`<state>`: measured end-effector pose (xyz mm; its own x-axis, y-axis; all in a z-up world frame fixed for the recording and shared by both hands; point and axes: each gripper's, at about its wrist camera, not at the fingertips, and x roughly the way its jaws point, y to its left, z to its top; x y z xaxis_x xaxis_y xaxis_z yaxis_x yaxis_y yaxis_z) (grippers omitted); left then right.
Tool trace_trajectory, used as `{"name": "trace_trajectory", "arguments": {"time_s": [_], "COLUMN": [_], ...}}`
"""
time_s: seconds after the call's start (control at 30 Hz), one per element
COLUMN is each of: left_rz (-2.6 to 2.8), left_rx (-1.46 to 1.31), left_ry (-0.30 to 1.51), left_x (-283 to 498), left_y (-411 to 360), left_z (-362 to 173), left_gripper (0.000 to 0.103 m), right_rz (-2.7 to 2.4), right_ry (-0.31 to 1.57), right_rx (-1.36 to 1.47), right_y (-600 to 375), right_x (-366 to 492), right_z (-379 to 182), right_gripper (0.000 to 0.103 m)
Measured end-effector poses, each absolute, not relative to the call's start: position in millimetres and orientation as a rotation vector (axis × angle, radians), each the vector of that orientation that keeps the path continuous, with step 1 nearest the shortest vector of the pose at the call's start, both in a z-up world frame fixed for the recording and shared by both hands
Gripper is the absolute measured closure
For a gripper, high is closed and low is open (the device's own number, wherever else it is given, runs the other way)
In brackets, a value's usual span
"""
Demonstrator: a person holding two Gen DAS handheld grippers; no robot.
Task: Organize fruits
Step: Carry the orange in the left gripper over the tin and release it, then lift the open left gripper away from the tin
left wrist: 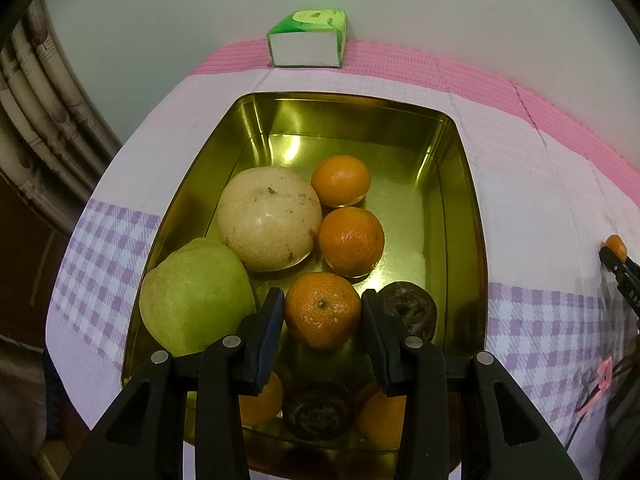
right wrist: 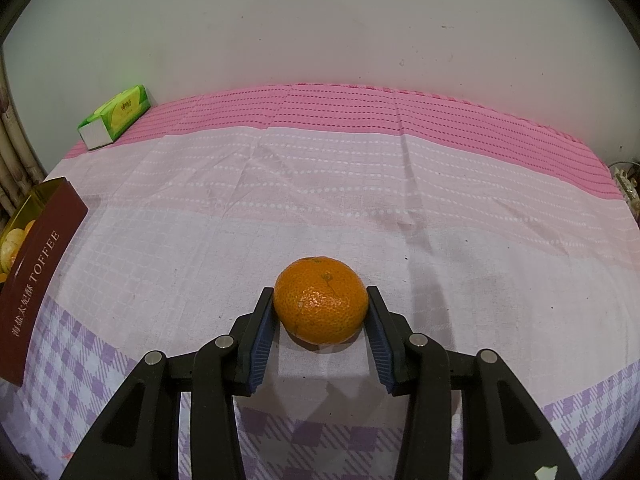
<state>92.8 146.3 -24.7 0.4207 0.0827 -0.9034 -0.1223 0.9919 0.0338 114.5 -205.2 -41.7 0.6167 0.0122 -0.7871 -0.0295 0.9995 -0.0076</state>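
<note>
A gold tin (left wrist: pixel 468 208) on the checked cloth holds a pale round fruit (left wrist: pixel 270 218), a green pear (left wrist: pixel 196 292), two mandarins (left wrist: pixel 341 180) (left wrist: pixel 351 240) and a dark brown fruit (left wrist: pixel 412 308). My left gripper (left wrist: pixel 322 294) is low inside the tin's near end, shut on a third mandarin (left wrist: pixel 322 316), both pads against its sides. In the right wrist view my right gripper (right wrist: pixel 320 292) is shut on another mandarin (right wrist: pixel 320 306) that rests on the cloth. That gripper and its mandarin (left wrist: pixel 616 245) also show at the left wrist view's right edge.
A green tissue pack (left wrist: pixel 308 40) (right wrist: pixel 116 118) lies at the back by the white wall. The tin's maroon side (right wrist: pixel 36 264), lettered TOFFEE, stands at the far left of the right wrist view. The table edge curves away on the left.
</note>
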Motion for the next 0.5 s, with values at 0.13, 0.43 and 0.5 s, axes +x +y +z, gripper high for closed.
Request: {"name": "trace_trajectory", "arguments": {"time_s": [0.13, 0.43, 0.5], "left_rz": [0.133, 0.128, 0.124], "left_rx": [-0.033, -0.054, -0.062], "left_ry": [1.137, 1.128, 1.121], "left_x": [93, 87, 86], "left_y": [145, 148, 149], "left_z": [-24, -14, -11], "left_gripper": [0.062, 0.051, 0.049], "right_rz": [0.023, 0.023, 0.022], "right_ry": [0.906, 0.907, 0.907], "right_rx": [-0.025, -0.031, -0.032], "right_y": [-205, -204, -203], "right_x": [115, 116, 116], "right_z": [-42, -42, -42], "right_gripper": [0.061, 0.061, 0.061]}}
